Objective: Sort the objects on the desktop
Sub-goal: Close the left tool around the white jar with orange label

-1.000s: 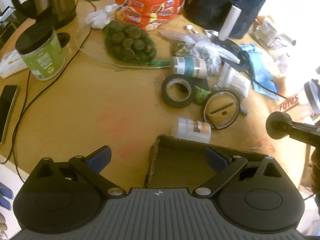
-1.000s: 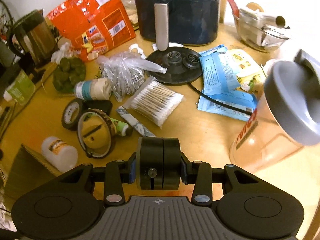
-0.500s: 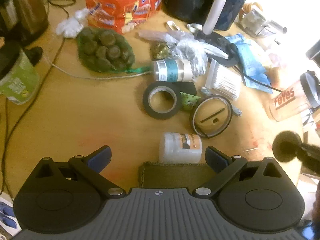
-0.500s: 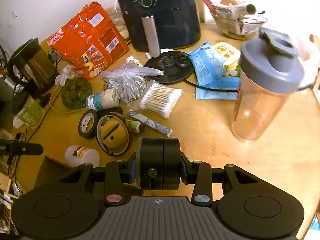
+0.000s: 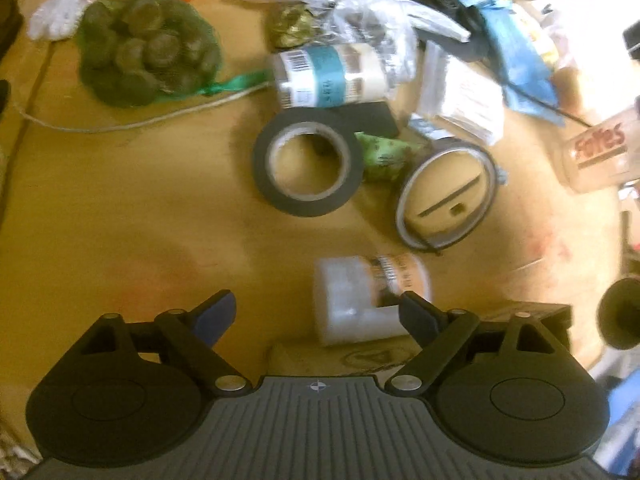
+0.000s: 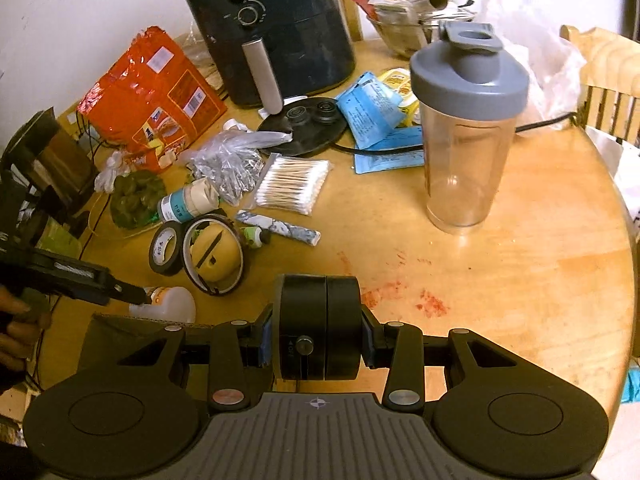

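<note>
The left gripper [image 5: 316, 314] has pushed forward over the table since a moment ago, so the small white bottle [image 5: 370, 298] that lay well ahead of it now sits between its fingers, close to the right fingertip [image 5: 416, 314], and the cardboard box [image 5: 360, 356] has slid almost under the tool. The right gripper [image 6: 320, 328] has pulled back and higher, and the shaker cup [image 6: 466, 128] now stands well clear on the far right.

Just beyond the bottle lie a roll of black tape [image 5: 308, 170] and, to its right, a thin ring of tape [image 5: 446, 196], with a green tube [image 5: 382, 154] wedged between them. Farther off lie a teal-labelled roll [image 5: 332, 76], a net bag of dark green fruit [image 5: 148, 50] to the left, and a pack of cotton swabs [image 6: 292, 184]. At the far edge stand the black air fryer [image 6: 272, 28] and an orange snack bag [image 6: 148, 100].

The left gripper is spread wide, the bottle inside the gap but blurred, so I cannot tell whether a finger touches it. The right gripper is pinched tight on a black cylindrical gadget [image 6: 318, 328].

The round wooden table [image 6: 520, 272] has red smears in front of the right gripper; a pale wall rises behind, and a wooden chair [image 6: 608, 80] stands at the far right
</note>
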A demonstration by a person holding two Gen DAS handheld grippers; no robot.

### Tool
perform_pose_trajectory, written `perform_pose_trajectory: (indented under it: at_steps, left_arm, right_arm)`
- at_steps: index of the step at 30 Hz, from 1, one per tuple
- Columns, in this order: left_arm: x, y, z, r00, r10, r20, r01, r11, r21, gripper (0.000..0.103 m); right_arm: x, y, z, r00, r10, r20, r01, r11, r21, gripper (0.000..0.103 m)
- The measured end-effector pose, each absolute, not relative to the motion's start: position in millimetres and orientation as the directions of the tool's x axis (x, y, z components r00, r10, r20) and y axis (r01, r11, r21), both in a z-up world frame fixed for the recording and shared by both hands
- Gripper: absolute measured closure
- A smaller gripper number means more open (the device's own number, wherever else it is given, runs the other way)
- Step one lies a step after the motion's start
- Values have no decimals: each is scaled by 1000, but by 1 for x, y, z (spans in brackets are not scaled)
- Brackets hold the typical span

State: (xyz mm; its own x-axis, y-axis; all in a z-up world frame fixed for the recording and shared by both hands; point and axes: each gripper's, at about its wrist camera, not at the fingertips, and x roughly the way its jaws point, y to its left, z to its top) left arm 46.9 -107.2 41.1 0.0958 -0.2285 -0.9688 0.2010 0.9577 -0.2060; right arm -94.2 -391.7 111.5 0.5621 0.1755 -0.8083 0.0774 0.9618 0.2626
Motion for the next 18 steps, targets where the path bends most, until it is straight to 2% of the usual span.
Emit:
perform_pose_trajectory:
  at_steps: [14,15,18]
  left_arm:
    - [51,-131,37,60,-268,-962,250,937,-246,14]
    - [51,-132,37,61,-265,-962,250,937,-242,15]
    - [52,-136,33,50,-234,-971,254,943,-215,27]
  right_arm:
    - [-104,-400,106,549,141,-824,142,955,259,60]
    - [-104,-401,106,548,142,-824,142,955,259,60]
    - [-102,-401,106,547,145,-825,139,955,260,60]
